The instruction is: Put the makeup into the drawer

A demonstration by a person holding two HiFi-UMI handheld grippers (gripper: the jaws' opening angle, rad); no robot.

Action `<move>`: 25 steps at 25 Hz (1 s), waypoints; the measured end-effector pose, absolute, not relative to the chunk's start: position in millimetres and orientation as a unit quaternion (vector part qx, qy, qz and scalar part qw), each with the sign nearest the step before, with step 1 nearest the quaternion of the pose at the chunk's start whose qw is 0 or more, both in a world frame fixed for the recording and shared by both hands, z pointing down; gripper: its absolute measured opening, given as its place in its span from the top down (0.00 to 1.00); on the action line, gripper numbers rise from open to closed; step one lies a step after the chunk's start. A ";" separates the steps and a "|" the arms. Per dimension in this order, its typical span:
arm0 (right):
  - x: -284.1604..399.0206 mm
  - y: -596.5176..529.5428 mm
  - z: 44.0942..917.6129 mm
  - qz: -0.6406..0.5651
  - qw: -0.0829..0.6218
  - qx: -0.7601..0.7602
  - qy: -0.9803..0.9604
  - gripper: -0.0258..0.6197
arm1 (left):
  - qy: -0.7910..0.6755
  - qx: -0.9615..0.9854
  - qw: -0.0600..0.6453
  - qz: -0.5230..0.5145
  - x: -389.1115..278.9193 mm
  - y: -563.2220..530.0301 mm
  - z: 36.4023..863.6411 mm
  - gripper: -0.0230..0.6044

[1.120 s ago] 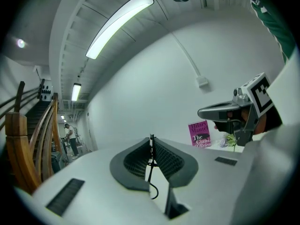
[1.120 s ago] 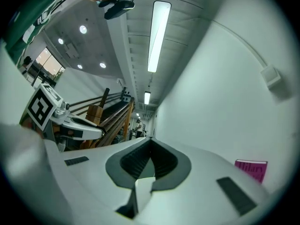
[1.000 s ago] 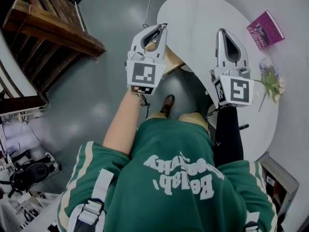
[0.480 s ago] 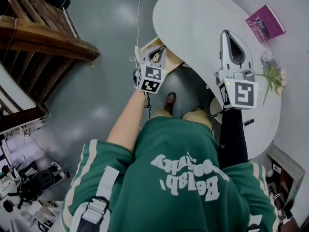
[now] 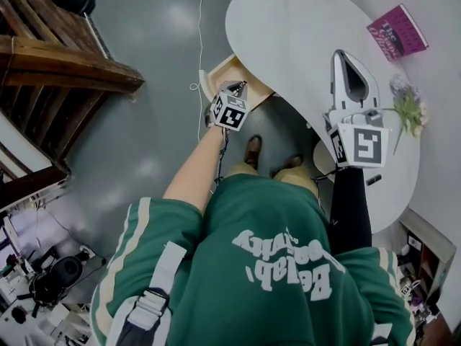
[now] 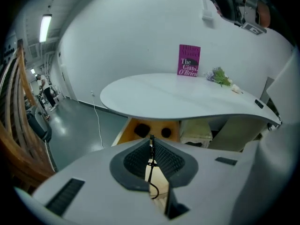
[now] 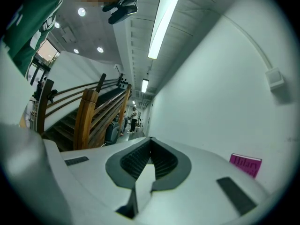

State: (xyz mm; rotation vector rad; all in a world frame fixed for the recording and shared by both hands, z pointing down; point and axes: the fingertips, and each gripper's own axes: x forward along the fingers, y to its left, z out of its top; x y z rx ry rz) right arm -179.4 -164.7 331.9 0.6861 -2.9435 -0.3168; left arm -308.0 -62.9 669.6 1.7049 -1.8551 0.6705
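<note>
My left gripper hangs low beside the white table, pointing down at the open wooden drawer under the tabletop. Its jaws are almost together, pinching a thin black makeup item that runs down between the pads. In the left gripper view the drawer lies just ahead, with two dark round items inside. My right gripper is held level over the table's near edge. In the right gripper view its jaws meet at the tips with nothing between them.
A pink book leans against the wall at the table's back, with a small flower sprig beside it and a small dark item near the table's edge. A beige box sits under the table. A wooden staircase stands to the left.
My left gripper has dropped from table height to the drawer's level and tipped downward, still pinching the item. The right gripper has barely moved.
</note>
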 end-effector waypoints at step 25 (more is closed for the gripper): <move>-163.2 -169.2 351.5 -0.094 0.078 0.252 -0.960 0.95 | -0.634 0.639 0.304 0.313 -297.1 -40.7 736.5 0.89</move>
